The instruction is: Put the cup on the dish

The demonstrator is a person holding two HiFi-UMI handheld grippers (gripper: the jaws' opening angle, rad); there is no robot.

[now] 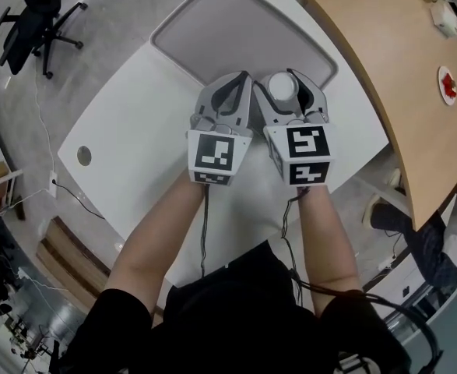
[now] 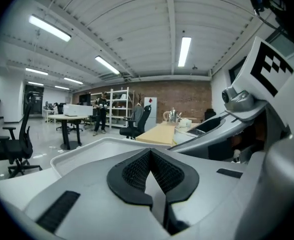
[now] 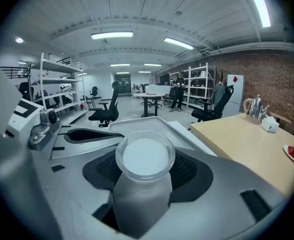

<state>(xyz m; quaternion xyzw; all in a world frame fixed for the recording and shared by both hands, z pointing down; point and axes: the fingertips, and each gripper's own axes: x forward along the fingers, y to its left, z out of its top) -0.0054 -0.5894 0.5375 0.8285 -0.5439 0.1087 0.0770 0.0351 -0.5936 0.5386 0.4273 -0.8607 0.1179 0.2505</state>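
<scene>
While the cup [image 1: 282, 89] hangs at the near edge of the dish [image 1: 212, 29] in the head view, clamped in the right gripper [image 1: 288, 82], my call: carry it forward over the dish's flat middle, lower it upright, and release only once it's seated. The left gripper [image 1: 242, 80] is alongside, at the same edge.

Left gripper view: fingers [image 2: 131, 171] together, nothing between them, dish just ahead.

Right gripper view: fingers [image 3: 189, 171] clamped on the cup's sides, mouth up, dish just beyond.
</scene>
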